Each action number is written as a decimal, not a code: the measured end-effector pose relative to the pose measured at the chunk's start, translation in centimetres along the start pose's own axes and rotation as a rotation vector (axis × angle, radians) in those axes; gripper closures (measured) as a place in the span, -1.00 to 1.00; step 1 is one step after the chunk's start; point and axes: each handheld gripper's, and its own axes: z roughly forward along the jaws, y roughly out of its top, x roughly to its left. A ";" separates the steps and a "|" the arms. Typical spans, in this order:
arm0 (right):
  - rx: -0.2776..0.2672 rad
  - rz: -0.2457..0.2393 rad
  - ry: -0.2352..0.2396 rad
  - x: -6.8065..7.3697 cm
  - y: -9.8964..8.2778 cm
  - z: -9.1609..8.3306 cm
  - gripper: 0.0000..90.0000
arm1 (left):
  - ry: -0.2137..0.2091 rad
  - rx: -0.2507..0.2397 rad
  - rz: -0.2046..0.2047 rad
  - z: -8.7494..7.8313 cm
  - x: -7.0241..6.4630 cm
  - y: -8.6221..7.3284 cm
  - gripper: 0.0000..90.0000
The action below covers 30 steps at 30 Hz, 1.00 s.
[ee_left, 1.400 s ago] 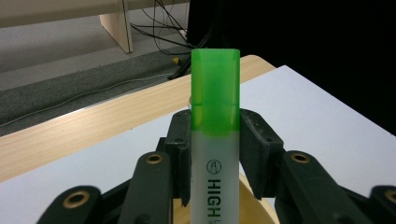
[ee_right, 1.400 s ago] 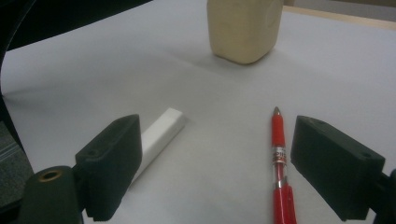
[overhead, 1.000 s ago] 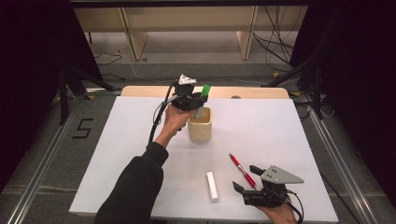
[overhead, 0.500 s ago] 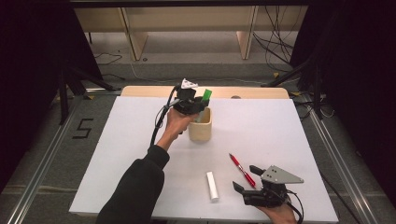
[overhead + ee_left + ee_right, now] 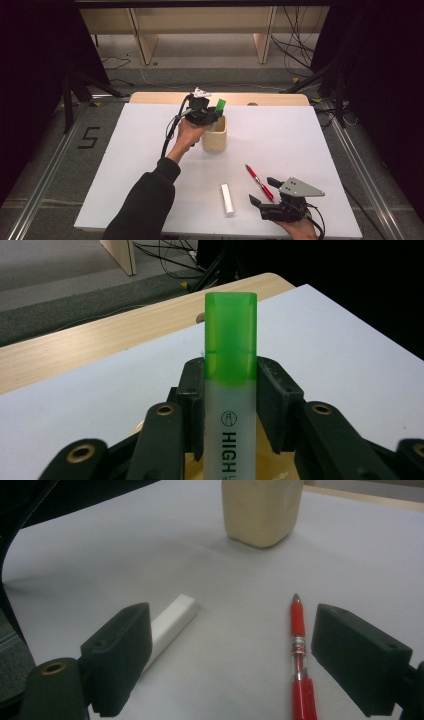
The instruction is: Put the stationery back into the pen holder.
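Underneath, white tabletop [image 5: 125, 150] over wooden desk [image 5: 150, 97], grey floor [image 5: 210, 65].

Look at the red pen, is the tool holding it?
No, the red pen lies on the white table between the open jaws of the right tool, touched by neither.

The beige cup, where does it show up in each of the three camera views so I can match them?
High view: the beige cup stands mid-table, just under the left gripper, which holds a green highlighter over it.
Left gripper view: a tan strip of it at the bottom edge, behind the highlighter.
Right gripper view: top centre, beyond the open right gripper.
Shared landmark: the white table sheet.
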 end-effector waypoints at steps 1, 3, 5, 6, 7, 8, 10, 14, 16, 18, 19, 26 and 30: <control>0.000 0.001 0.000 0.0 0.0 0.0 -0.62 | 0.000 0.009 0.006 0.0 0.0 -0.1 0.47; 0.002 0.001 0.000 0.0 0.0 0.0 -0.62 | 0.006 0.017 0.012 0.0 0.0 -0.1 0.47; 0.001 0.000 0.000 0.0 0.0 0.0 -0.61 | 0.007 0.024 0.010 0.0 0.1 -0.2 0.47; 0.001 0.000 0.000 0.0 0.0 0.0 -0.62 | 0.008 0.029 0.009 -0.1 0.1 -0.2 0.47; 0.002 0.001 0.000 0.0 0.0 0.0 -0.61 | 0.009 0.032 0.009 -0.1 0.2 -0.2 0.47; 0.002 0.001 0.000 0.0 0.0 0.0 -0.62 | 0.010 0.033 0.011 -0.1 0.2 -0.2 0.47; 0.002 0.001 0.001 0.0 0.0 0.0 -0.62 | 0.013 0.036 0.013 -0.3 0.2 -0.1 0.45; 0.003 0.002 0.000 0.0 0.0 0.0 -0.61 | 0.000 0.024 0.001 -0.8 0.1 0.2 0.09; 0.003 0.001 0.000 0.0 0.0 0.0 -0.62 | -0.006 0.039 0.000 -1.2 0.2 0.3 -0.06; 0.003 0.000 0.001 0.0 0.0 0.0 -0.62 | -0.011 0.042 0.005 -1.7 0.1 0.3 -0.09; 0.003 0.001 0.000 0.0 0.0 0.0 -0.61 | -0.017 0.049 0.010 -1.9 0.1 0.3 -0.11; 0.002 0.003 -0.003 0.0 0.0 0.0 -0.61 | -0.046 0.077 0.024 -3.6 -0.1 0.0 -0.23; 0.001 0.002 -0.003 0.0 0.0 0.0 -0.62 | -0.067 0.069 0.016 -4.8 0.2 -0.6 -0.28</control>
